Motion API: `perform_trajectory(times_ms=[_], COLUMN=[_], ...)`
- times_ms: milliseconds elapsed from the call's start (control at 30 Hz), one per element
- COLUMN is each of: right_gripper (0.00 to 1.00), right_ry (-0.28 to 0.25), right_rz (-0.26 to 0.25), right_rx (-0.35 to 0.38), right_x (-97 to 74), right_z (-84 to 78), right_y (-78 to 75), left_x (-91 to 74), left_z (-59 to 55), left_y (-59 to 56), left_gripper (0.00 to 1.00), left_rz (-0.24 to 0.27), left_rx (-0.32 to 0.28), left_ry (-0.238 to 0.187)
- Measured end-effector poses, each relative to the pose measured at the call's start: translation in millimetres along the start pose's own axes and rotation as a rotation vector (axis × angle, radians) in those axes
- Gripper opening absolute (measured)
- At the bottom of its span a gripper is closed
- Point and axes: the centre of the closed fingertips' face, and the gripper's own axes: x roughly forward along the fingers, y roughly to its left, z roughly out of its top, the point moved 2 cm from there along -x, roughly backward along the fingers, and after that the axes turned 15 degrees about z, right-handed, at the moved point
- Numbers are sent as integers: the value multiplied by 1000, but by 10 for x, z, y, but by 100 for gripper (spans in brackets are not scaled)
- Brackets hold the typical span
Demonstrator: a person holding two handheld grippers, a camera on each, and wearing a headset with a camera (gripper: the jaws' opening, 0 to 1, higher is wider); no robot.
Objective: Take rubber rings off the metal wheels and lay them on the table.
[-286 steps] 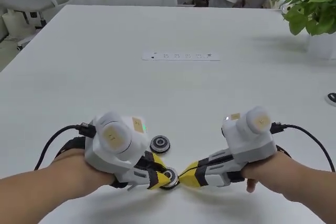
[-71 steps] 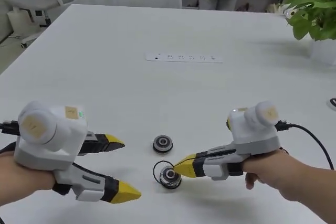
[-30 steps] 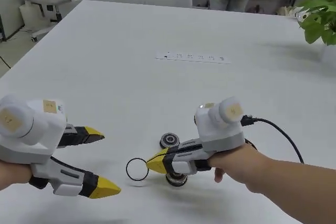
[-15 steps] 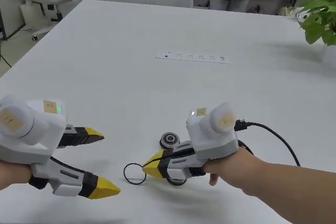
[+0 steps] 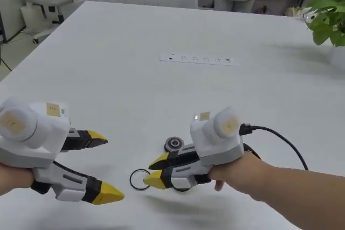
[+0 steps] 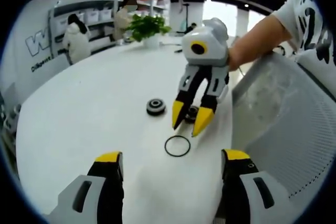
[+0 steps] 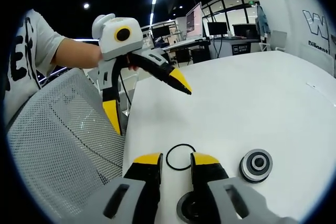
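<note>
The right gripper (image 7: 177,159) is held low over the table (image 5: 161,95), its fingers released and only narrowly parted; nothing is grasped. A loose rubber ring (image 7: 181,145) is seen lying flat on the table just ahead of those fingertips, partly framed by the gap between them. One metal wheel (image 7: 190,208) is tucked beneath the base of the same fingers, largely hidden by them. A second, dark-rimmed wheel (image 7: 256,165) is set off to their right in the right gripper view, apart from them. The left gripper (image 5: 105,165) is held on the ring's far side, its fingers spread wide, empty and pointed toward the ring.
</note>
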Motion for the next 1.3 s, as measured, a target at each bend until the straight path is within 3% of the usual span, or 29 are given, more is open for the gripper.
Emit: perform_trajectory(times_ms=[367,767,1300], right_gripper=[25,29,31], right_ry=[-25,-53,-48], right_rz=[-9,-44,-84], right_rx=[-15,-12,6], right_x=[-113,-383,-716], right_z=[62,32,-215], right_y=[8,-16,-37], left_x=[34,123,275], left_z=[56,181,352], left_y=[-21,-83,-166], left_gripper=[77,77,74], left_rz=[-11,-36,-65], left_rx=[9,29,66], left_ry=[-5,-14,-35])
